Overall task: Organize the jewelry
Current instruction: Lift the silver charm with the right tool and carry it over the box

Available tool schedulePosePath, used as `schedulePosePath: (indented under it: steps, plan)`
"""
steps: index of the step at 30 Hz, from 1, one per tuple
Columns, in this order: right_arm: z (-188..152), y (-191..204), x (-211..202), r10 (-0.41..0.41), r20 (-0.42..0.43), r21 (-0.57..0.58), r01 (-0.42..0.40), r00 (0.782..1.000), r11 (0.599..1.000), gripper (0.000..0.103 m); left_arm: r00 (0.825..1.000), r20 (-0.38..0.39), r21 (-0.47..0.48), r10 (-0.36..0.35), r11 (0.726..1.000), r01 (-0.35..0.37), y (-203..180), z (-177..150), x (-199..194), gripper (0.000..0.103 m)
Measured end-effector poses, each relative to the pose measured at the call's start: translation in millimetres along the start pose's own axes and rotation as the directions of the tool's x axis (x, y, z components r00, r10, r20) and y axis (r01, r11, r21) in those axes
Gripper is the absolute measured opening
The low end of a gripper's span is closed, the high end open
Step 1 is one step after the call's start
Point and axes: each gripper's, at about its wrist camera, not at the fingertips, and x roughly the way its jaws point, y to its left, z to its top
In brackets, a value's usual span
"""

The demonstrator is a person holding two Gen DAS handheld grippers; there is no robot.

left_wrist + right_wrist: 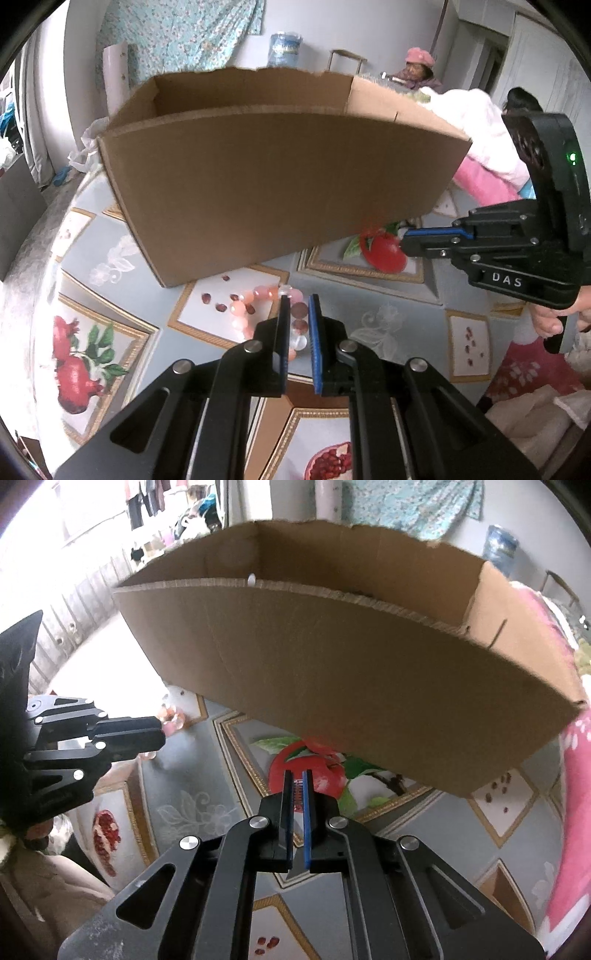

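Observation:
A bracelet [240, 308] of pink, orange and clear beads lies on the patterned cloth just in front of an open cardboard box [277, 177]. My left gripper [298, 297] is shut on the near side of the bracelet, with beads showing between its blue pads. In the right wrist view the left gripper [162, 734] is at the left, with the beads [171, 720] at its tip. My right gripper [296, 773] is shut with nothing held, hovering over a red fruit print close to the box [351, 686]. From the left wrist view, the right gripper [404, 240] sits at the right.
The tablecloth [388, 325] has framed pomegranate prints. A pink and white blanket [480, 147] lies right of the box. A person in a pink hat [419, 70] sits behind it. A hand [550, 317] holds the right gripper's handle.

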Motion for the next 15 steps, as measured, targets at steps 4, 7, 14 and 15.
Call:
schedulePosePath:
  steps: [4, 7, 14, 15]
  plan:
    - [2.8, -0.5, -28.6, 0.010, 0.057, 0.008, -0.011, 0.998, 1.000, 0.002, 0.999, 0.044, -0.020, -0.027, 0.999, 0.028, 2.0, 5.4, -23.3, 0.009]
    - [7.9, -2.3, -54.2, 0.030, 0.110, 0.009, -0.032, 0.993, 0.999, 0.002, 0.995, 0.091, -0.025, -0.047, 0.998, 0.049, 2.8, 12.7, -44.5, 0.009]
    - [41.0, 1.8, -97.0, 0.109, 0.264, -0.022, -0.107, 0.958, 0.994, 0.002, 0.956, 0.247, -0.020, -0.160, 0.985, 0.170, 1.0, 46.1, -105.5, 0.009]
    - [48.4, -0.8, -104.2, 0.120, 0.290, -0.031, -0.116, 0.949, 0.993, 0.002, 0.947, 0.268, -0.011, -0.176, 0.982, 0.186, 0.6, 53.9, -113.1, 0.009]
